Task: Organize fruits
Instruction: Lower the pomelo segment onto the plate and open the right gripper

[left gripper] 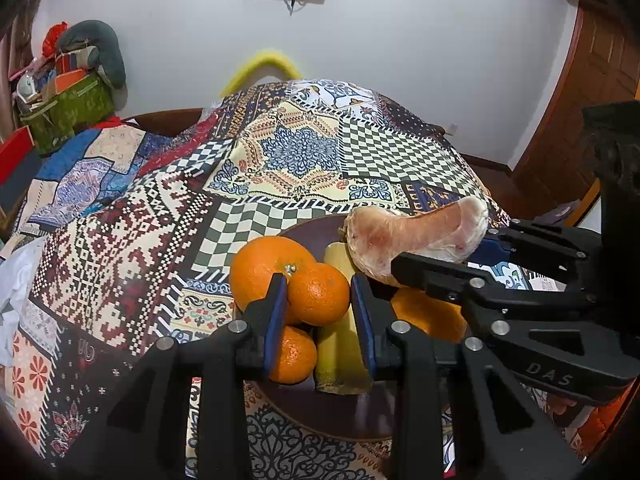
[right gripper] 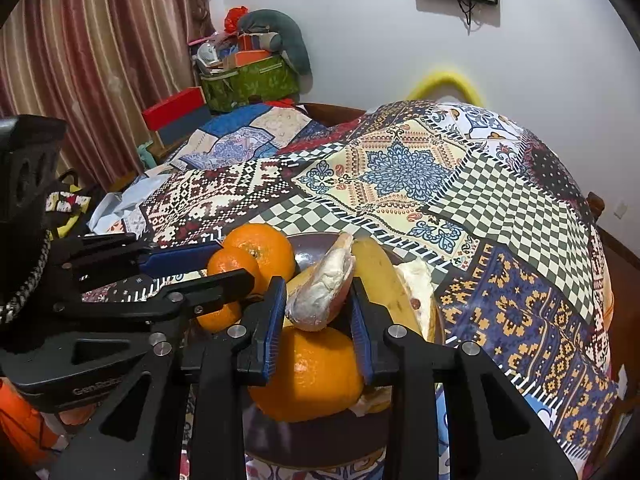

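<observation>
Orange fruit fills the dark plate (left gripper: 304, 232) in the left view, where the left tool (left gripper: 319, 300) clenches a small mandarin (left gripper: 318, 294), seemingly to reposition it, while in the right view the right tool (right gripper: 318, 300) grasps a pale pomelo piece (right gripper: 320, 292) above a large orange (right gripper: 308, 372).

The plate (left gripper: 296, 232) is crowded with oranges (left gripper: 318, 294), a banana (left gripper: 340, 344) and a pomelo wedge (left gripper: 416, 236). Both grippers (left gripper: 320, 312) (right gripper: 318, 312) are packed close above it. Open tablecloth (left gripper: 304, 152) is left beyond.
</observation>
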{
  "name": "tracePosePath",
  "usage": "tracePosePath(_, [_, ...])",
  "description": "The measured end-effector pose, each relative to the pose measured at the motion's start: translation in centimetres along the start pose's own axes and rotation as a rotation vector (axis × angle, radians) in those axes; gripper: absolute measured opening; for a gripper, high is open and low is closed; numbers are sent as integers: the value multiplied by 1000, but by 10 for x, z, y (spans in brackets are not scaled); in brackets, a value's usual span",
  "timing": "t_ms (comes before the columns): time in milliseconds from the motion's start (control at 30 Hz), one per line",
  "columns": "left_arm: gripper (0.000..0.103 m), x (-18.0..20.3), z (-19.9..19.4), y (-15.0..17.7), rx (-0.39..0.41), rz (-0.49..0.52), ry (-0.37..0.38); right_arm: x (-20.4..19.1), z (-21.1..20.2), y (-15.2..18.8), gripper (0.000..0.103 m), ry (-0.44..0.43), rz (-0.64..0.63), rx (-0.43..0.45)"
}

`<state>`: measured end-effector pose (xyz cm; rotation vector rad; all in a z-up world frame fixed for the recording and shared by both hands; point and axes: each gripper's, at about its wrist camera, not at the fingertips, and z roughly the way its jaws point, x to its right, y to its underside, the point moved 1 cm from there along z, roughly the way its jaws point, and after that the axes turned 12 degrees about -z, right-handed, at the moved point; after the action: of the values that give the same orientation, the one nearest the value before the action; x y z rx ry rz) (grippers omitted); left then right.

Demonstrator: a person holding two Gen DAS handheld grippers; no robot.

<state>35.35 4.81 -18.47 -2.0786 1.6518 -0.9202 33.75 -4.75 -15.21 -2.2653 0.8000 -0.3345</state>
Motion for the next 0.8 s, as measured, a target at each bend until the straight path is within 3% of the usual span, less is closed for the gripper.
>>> tracePosePath(400, [33,0,12,3,-45,-13,-1,4,-11,5,32,23,20,1])
tracePosePath(533, [34,-1,11,2,-45,-19,3,7,-18,10,42,39,30,17])
tracePosePath(800, [40,2,0,5,-36,-17,-1,10,-26,20,46,66,57,10])
